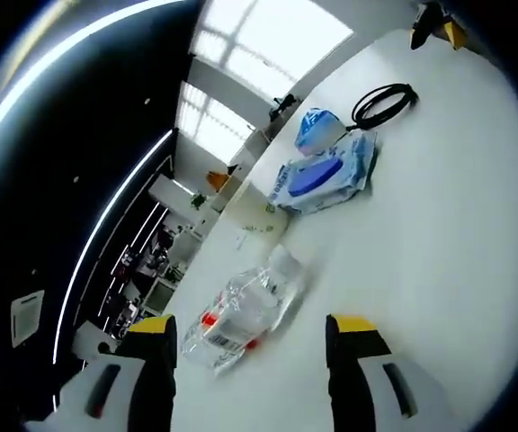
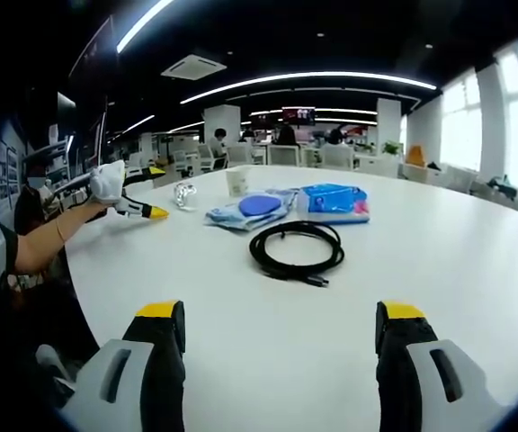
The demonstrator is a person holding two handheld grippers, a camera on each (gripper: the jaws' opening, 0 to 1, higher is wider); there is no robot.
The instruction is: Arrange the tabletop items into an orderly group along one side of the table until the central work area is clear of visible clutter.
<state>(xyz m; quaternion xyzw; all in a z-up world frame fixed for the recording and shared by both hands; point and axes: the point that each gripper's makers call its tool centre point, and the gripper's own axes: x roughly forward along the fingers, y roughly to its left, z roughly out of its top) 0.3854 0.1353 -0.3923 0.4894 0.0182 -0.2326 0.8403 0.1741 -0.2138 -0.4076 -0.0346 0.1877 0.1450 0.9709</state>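
Both claws gape wide, holding nothing; your left claw (image 1: 250,360) sits just short of the crumpled plastic bottle (image 1: 241,315); nudge it and it may skid toward the paper cup (image 1: 261,211) beyond it.

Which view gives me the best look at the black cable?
The right gripper view: the black cable lies coiled mid-table, close and unobstructed, its full loop visible. In the left gripper view the cable sits far off, small and distorted near the picture's top.
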